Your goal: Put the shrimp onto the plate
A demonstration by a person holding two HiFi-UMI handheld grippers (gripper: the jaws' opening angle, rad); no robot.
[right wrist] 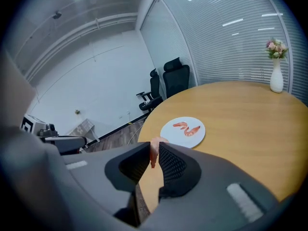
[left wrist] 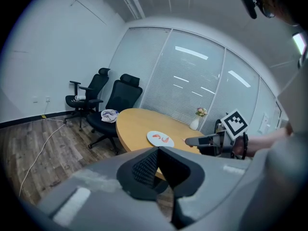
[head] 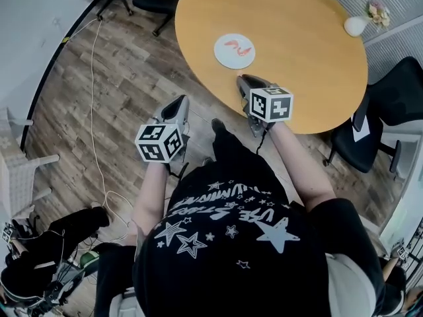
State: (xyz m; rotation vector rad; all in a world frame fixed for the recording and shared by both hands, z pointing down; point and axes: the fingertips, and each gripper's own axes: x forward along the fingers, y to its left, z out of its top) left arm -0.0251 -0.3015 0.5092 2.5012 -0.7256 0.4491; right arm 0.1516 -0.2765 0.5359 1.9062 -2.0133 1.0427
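A white plate (head: 223,56) lies on the round wooden table (head: 297,65) with two orange shrimp (head: 232,44) on it. My right gripper (head: 246,80) hovers over the table's near edge, just short of the plate. In the right gripper view its jaws (right wrist: 154,151) are shut on a third pink shrimp (right wrist: 154,148), with the plate (right wrist: 171,131) just beyond. My left gripper (head: 180,102) hangs over the floor to the left of the table. Its jaws (left wrist: 158,154) are shut and hold nothing. From there the plate (left wrist: 155,141) and the right gripper (left wrist: 206,141) show ahead.
A white vase with flowers (head: 357,24) stands at the table's far right. Black office chairs (head: 377,124) stand at the right and far side (left wrist: 114,105), one with a cloth on its seat. A white cable (head: 94,111) runs across the wooden floor at left.
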